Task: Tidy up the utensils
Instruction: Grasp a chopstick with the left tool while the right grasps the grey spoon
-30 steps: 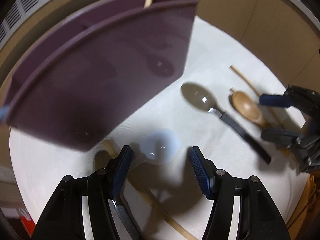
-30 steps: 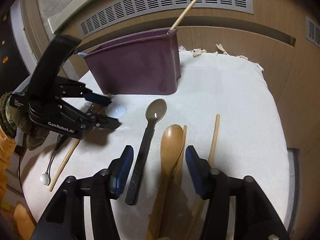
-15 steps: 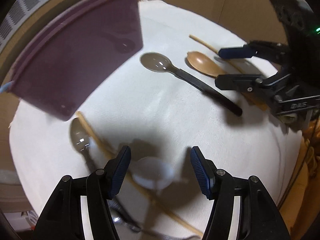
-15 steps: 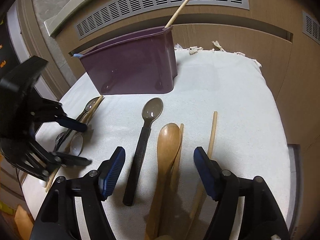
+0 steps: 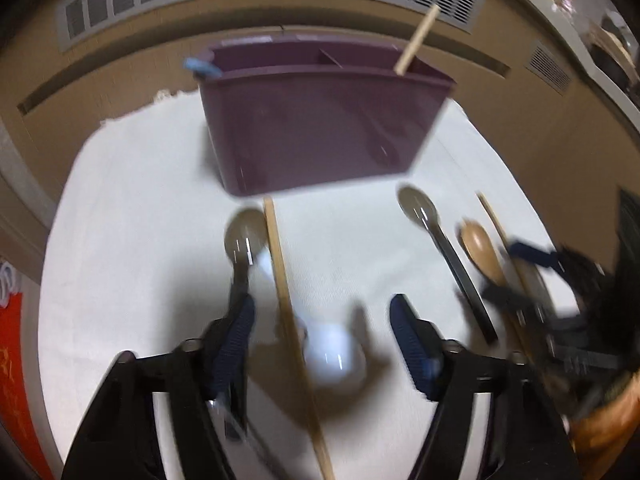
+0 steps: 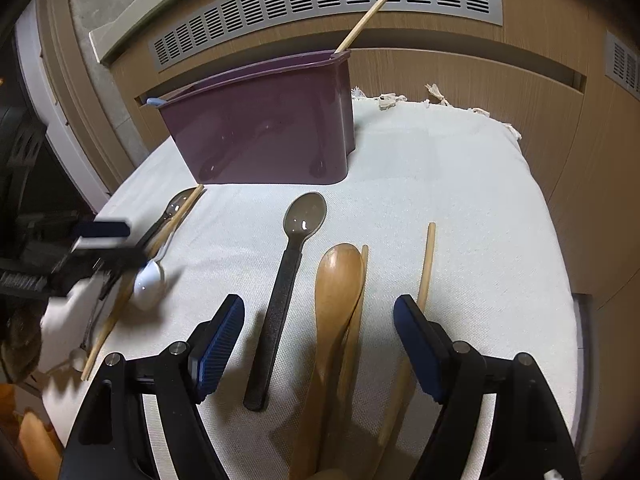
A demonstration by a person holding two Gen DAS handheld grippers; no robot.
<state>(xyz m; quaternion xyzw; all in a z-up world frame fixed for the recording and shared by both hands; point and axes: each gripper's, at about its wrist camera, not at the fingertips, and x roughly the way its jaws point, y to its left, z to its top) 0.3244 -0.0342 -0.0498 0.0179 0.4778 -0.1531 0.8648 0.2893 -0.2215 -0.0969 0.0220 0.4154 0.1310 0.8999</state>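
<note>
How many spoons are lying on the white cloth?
4. Grey spoon with black handle, middle; brown wooden spoon right of it; metal spoon by the purple plastic holder; white spoon farthest left. More may hide in the holder.

I count four chopsticks (image 6: pixel 425 264), one standing at twelve o'clock in the single purple caddy (image 6: pixel 260 136), and four spoons (image 6: pixel 304 216) on one white cloth (image 6: pixel 460 184).
</note>
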